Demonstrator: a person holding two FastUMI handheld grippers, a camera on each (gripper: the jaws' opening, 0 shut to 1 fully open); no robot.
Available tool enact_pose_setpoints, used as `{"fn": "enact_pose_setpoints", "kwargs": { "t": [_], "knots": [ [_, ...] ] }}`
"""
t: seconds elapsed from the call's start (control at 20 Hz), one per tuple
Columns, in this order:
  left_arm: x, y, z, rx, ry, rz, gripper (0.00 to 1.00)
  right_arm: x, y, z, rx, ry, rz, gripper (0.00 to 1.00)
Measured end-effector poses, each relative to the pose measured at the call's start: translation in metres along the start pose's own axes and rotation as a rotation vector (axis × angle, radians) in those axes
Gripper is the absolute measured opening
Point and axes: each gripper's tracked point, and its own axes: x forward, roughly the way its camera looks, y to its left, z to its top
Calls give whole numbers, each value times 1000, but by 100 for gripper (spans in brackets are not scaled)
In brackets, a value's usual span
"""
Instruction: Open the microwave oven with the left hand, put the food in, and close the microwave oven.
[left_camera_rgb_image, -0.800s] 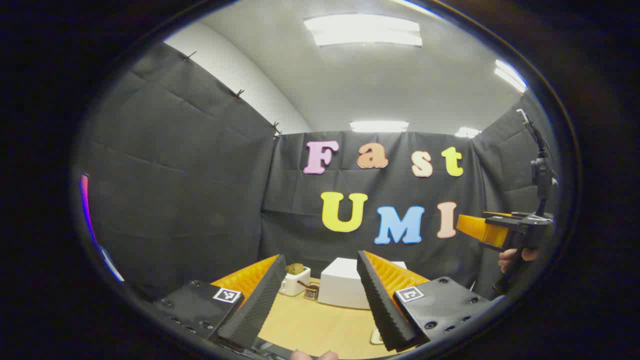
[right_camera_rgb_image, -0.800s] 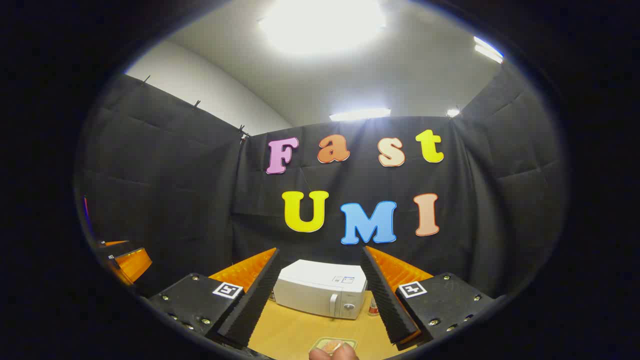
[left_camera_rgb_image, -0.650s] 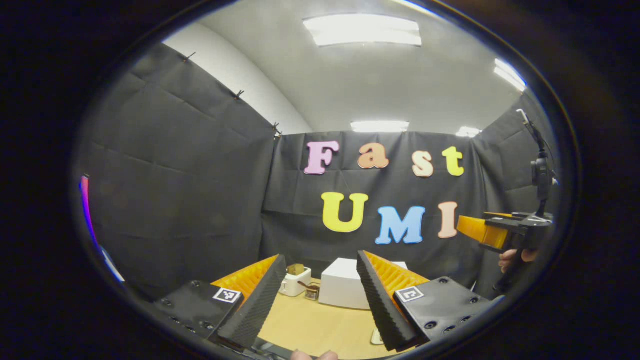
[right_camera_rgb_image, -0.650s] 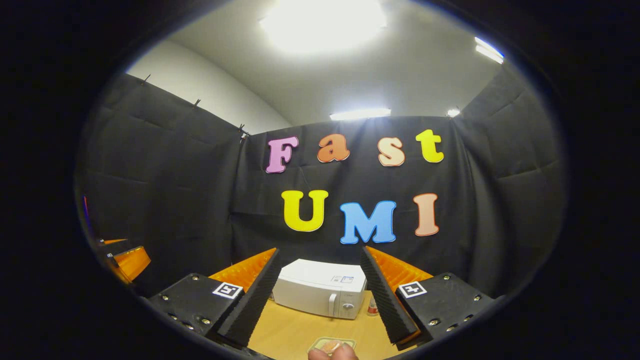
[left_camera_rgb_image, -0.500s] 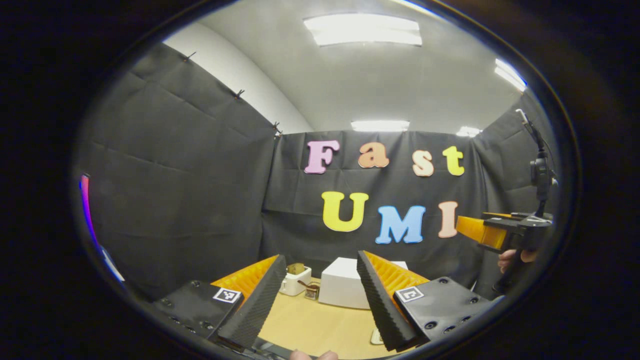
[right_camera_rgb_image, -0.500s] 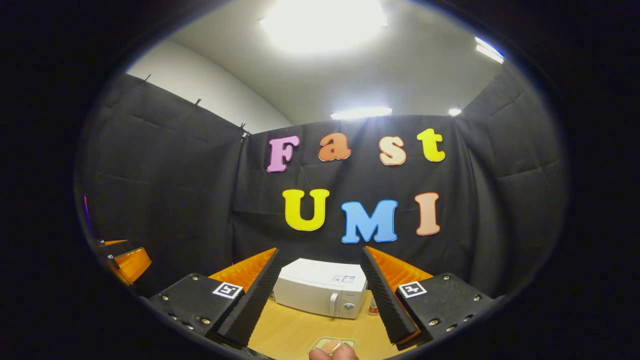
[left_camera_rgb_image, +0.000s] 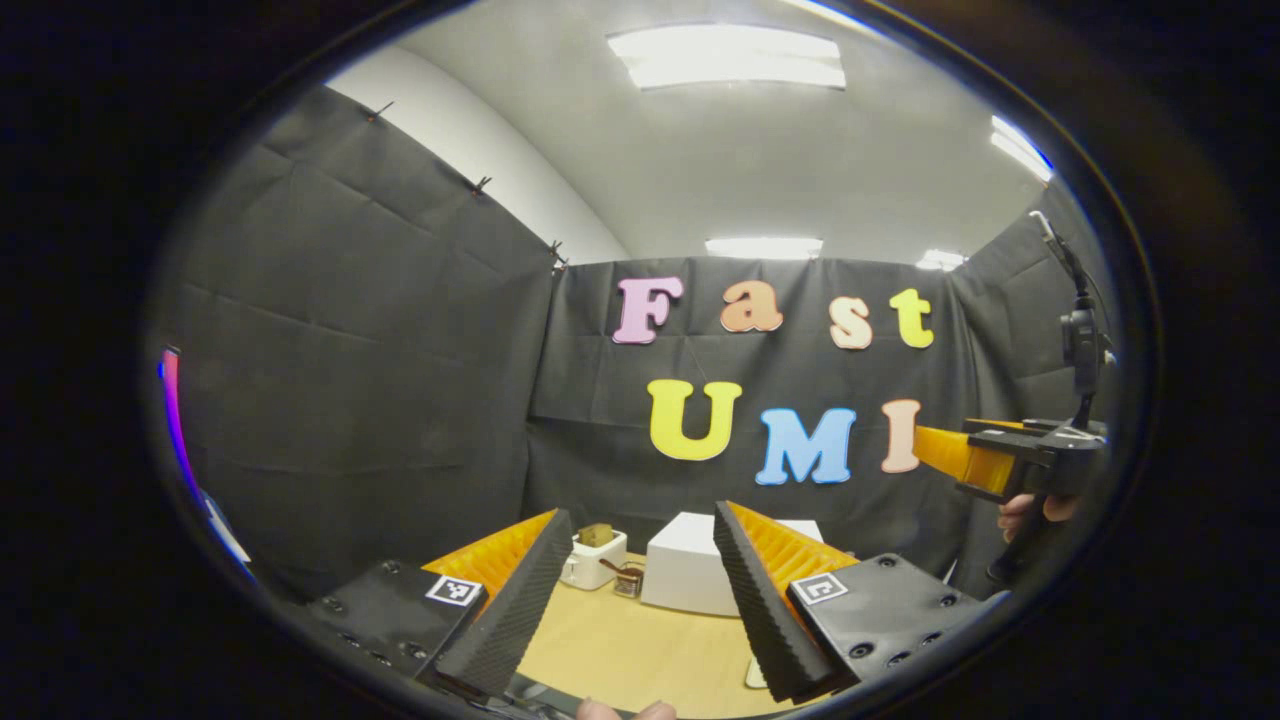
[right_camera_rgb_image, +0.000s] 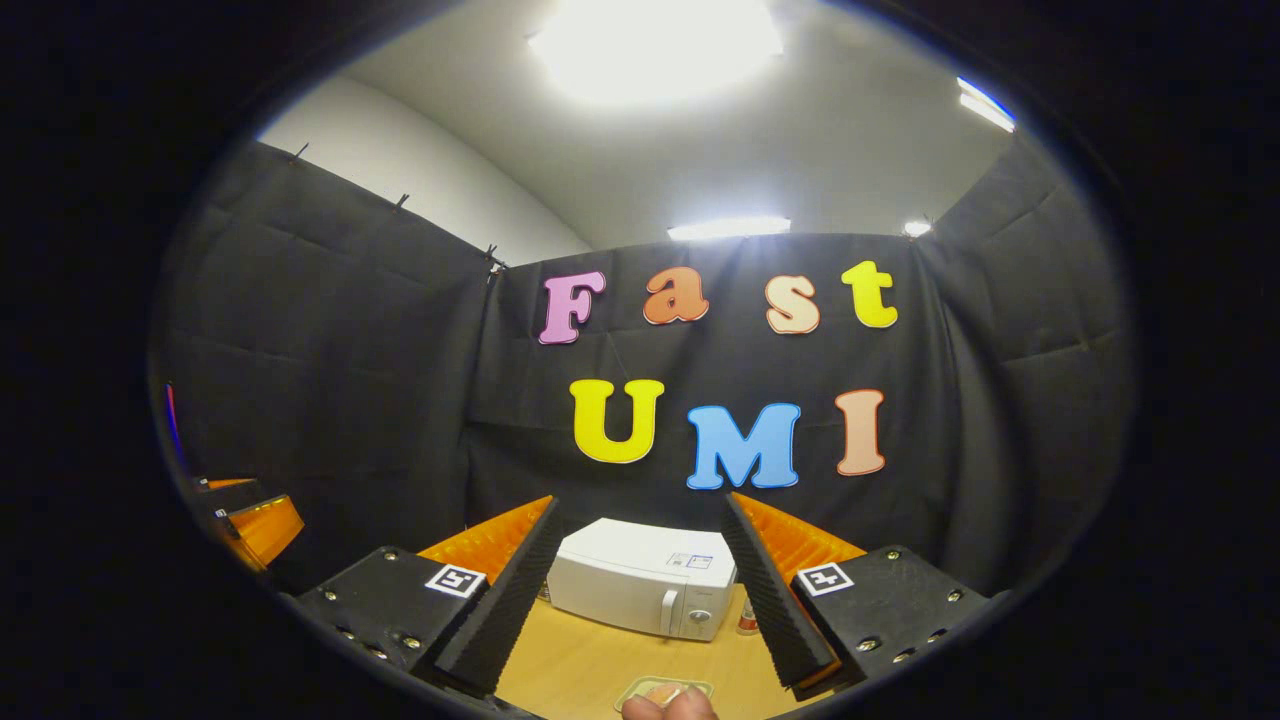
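The white microwave (right_camera_rgb_image: 640, 590) sat shut at the back of the wooden table (right_camera_rgb_image: 575, 665), door facing front. A food tray (right_camera_rgb_image: 665, 690) lay near the front edge, with bare tabletop between. Both the left gripper (left_camera_rgb_image: 630, 600) and the right gripper (right_camera_rgb_image: 640, 595) hung high, fingers spread wide, holding nothing. A toaster (left_camera_rgb_image: 595, 560) stood just left of the microwave.
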Motion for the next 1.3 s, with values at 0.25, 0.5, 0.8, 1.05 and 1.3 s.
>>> {"fn": "enact_pose_setpoints", "kwargs": {
  "t": [0.25, 0.5, 0.8, 1.05, 1.3],
  "knots": [
    [-1, 14, -3, -21, 2, 22, 94, 2, 9, -2, -2, 6, 8, 97],
    [5, 12, -15, -8, 31, 15, 94, -1, -3, -9, -6, 13, -15, 97],
    [32, -17, -36, 6, 64, 2, 94, 3, -41, -18, -21, 19, -46, 97],
    [62, -68, -67, 11, 117, -25, 94, 13, -85, -30, 12, 40, -71, 97],
    [98, -126, -127, 67, 185, -87, 94, 25, -126, -46, 21, 48, -87, 97]
  ]
}}
